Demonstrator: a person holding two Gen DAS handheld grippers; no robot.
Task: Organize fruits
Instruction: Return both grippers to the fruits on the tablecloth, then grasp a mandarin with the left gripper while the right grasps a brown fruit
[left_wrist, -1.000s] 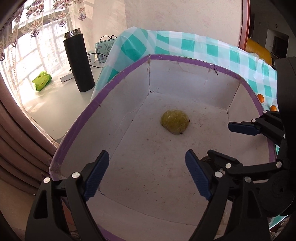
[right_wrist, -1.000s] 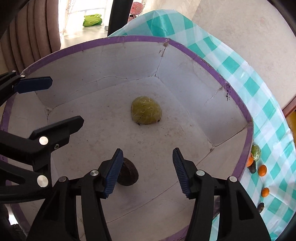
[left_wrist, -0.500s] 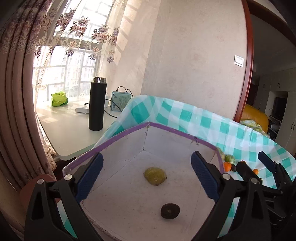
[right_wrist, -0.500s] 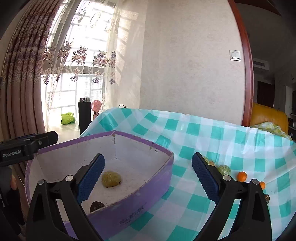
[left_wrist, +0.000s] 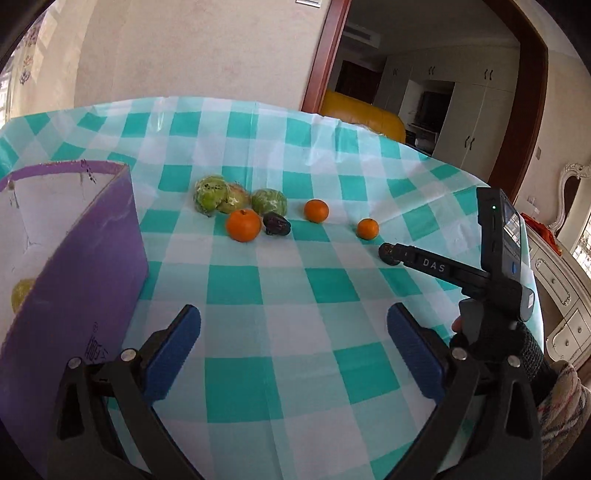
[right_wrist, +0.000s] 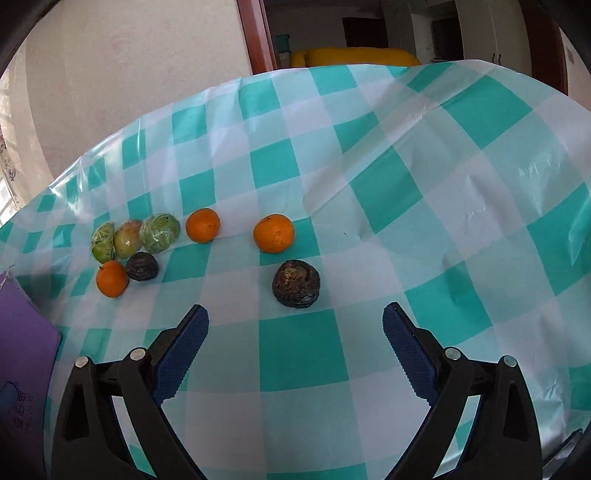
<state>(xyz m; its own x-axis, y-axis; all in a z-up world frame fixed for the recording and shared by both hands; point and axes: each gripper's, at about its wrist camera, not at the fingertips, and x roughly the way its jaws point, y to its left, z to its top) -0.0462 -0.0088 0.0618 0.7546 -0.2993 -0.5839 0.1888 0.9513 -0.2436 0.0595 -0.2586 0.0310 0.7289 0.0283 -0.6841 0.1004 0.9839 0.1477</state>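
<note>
hovering w/ jaws wide apart, right hand-held gripper (right_wrist: 295, 343) empty, left hand-held gripper (left_wrist: 293, 345) likewise

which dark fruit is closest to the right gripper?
The lone dark wrinkled fruit just ahead of the right gripper, below the rightmost orange. The other dark fruit sits far left beside the green cluster.

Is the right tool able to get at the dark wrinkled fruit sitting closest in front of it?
Probably yes. The right tool is open and the dark fruit lies just ahead, on bare tablecloth, with the nearest orange beyond it and nothing between.
</note>
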